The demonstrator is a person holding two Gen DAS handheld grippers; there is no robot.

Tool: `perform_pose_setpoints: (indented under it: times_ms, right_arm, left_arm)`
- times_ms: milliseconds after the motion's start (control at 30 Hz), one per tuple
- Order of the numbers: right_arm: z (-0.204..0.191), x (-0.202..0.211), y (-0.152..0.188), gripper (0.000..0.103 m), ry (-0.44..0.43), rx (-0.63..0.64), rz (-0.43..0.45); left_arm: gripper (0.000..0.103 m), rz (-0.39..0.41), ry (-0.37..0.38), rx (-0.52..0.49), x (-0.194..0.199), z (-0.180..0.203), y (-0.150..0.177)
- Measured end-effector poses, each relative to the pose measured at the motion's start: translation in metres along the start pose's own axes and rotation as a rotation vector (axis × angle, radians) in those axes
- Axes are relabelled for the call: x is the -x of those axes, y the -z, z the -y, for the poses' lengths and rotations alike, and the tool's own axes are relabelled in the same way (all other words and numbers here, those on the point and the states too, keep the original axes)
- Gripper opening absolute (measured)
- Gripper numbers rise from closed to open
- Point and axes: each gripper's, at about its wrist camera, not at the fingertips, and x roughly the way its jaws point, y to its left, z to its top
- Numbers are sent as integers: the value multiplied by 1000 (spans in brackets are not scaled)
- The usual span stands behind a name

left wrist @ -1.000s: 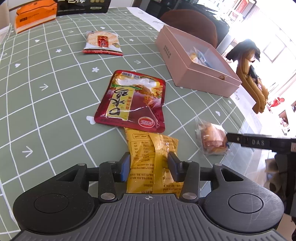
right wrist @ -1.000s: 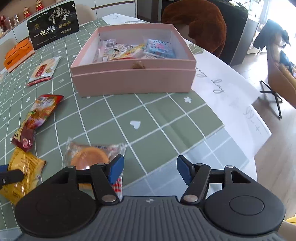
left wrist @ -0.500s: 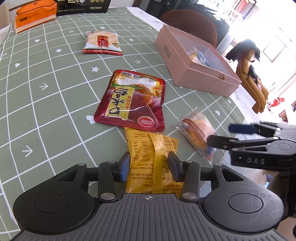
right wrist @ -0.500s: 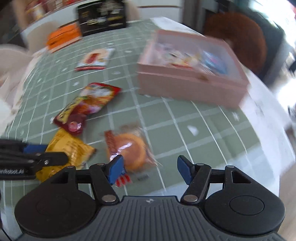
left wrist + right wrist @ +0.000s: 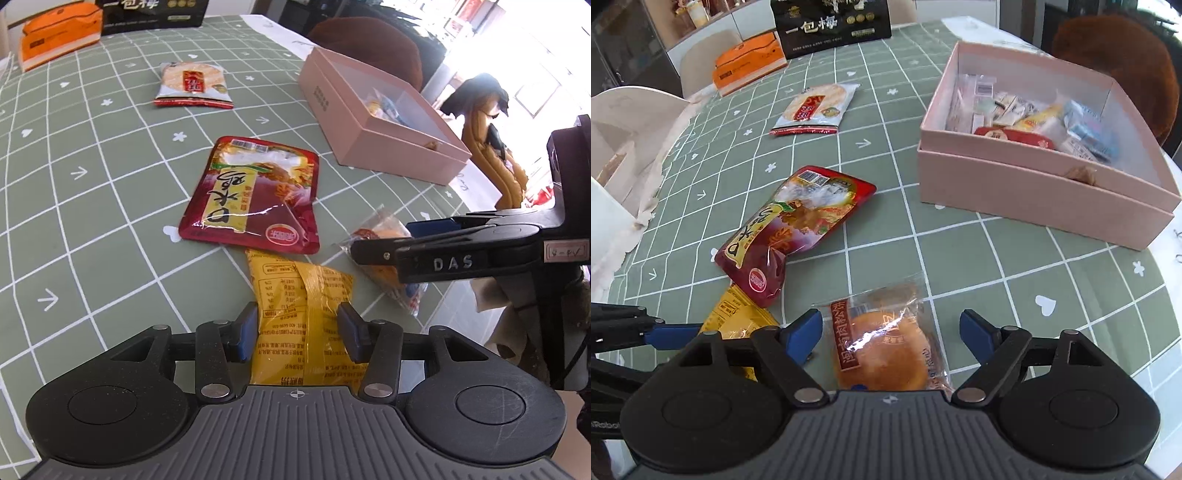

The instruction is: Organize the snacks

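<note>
My left gripper [image 5: 298, 328] is open, its blue pads on either side of a yellow snack packet [image 5: 303, 295] that lies flat on the green checked tablecloth [image 5: 92, 206]. My right gripper [image 5: 891, 334] is open around a clear-wrapped round cake [image 5: 886, 349], which also shows in the left wrist view [image 5: 388, 258] partly behind the right gripper's fingers [image 5: 436, 247]. A red pouch [image 5: 255, 192] [image 5: 794, 229] lies just beyond both. The open pink box [image 5: 1045, 192] [image 5: 376, 122] holds several snacks.
A white-and-red rice cracker packet [image 5: 816, 109] [image 5: 192, 85] lies farther back. An orange box [image 5: 750, 66] and a black box [image 5: 831, 24] stand at the far edge. The table edge runs close on the right. A brown chair back [image 5: 1119, 59] stands behind the pink box.
My right gripper swung left and now straddles the cake, its fingers entering the left wrist view. My left gripper stayed around the yellow packet.
</note>
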Motion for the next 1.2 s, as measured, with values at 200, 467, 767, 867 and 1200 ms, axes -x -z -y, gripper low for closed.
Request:
perform_pose_setpoints:
  times_ms: [200, 467, 767, 867, 1200]
  right_arm:
    - [-7, 10, 9, 53, 43, 33, 17]
    - [14, 26, 24, 52, 77, -42, 27]
    - [34, 52, 42, 50, 99, -127, 39]
    - [40, 72, 40, 46, 108, -132, 57]
    - [88, 184, -34, 43, 152, -137, 350]
  left_arm:
    - [56, -4, 0, -41, -1, 7, 2]
    - [71, -25, -26, -210, -7, 33, 10]
    - [64, -64, -46, -194, -14, 47, 1]
    - [59, -60, -12, -204, -14, 57, -13]
    - [57, 270, 114, -250, 38, 120, -137]
